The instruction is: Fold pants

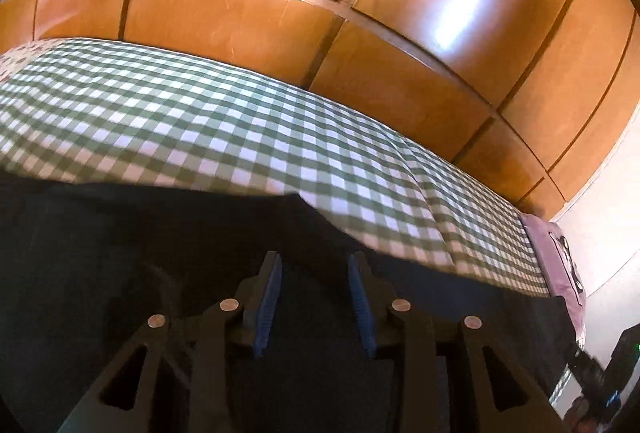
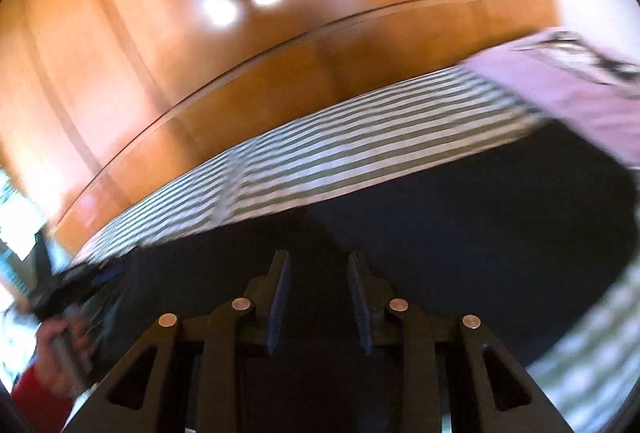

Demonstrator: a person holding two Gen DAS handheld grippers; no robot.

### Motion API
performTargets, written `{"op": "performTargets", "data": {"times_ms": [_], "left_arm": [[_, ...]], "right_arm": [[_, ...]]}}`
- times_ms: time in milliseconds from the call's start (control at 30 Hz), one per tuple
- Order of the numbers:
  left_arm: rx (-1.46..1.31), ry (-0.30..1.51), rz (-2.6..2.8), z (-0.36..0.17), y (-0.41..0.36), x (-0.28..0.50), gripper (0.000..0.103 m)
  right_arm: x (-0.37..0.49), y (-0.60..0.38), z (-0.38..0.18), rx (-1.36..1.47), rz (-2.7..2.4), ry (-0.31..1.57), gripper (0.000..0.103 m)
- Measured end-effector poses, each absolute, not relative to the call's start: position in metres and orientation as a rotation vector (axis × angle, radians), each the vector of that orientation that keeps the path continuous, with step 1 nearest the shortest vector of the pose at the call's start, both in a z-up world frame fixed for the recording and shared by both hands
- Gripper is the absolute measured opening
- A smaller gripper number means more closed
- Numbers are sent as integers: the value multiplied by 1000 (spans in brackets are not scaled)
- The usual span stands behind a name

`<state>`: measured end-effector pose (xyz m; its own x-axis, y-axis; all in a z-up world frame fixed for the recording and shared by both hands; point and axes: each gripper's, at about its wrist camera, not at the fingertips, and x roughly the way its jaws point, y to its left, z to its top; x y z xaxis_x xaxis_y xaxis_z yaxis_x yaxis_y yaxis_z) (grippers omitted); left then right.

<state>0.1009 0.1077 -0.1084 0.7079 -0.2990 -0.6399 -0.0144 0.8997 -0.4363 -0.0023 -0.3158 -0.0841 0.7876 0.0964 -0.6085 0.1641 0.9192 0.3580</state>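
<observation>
Dark navy pants point(image 1: 120, 241) lie spread on a bed with a green and white checked sheet point(image 1: 200, 121). My left gripper point(image 1: 315, 259) is open, its blue-padded fingers low over the pants near their far edge, holding nothing. In the blurred right wrist view the pants point(image 2: 460, 217) fill the lower middle. My right gripper point(image 2: 319, 257) is open over them and empty. The person's left hand and the other gripper point(image 2: 64, 313) show at that view's lower left.
A glossy wooden wardrobe point(image 1: 360, 13) stands right behind the bed. A lilac pillow point(image 1: 560, 261) lies at the bed's right end, also in the right wrist view point(image 2: 560, 93). A white wall point(image 1: 612, 193) is at the right.
</observation>
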Motion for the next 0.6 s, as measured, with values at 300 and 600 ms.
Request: {"op": "performTargets", "data": {"times_ms": [300,600], "left_arm": [[-415,798,-137,-131,106,71,36],[-413,781,-152,-132,109,68,36]], "right_arm": [[-69,-456,-106,811,-489,571,33],[-54,-473,-110,840,-402,548,11]]}}
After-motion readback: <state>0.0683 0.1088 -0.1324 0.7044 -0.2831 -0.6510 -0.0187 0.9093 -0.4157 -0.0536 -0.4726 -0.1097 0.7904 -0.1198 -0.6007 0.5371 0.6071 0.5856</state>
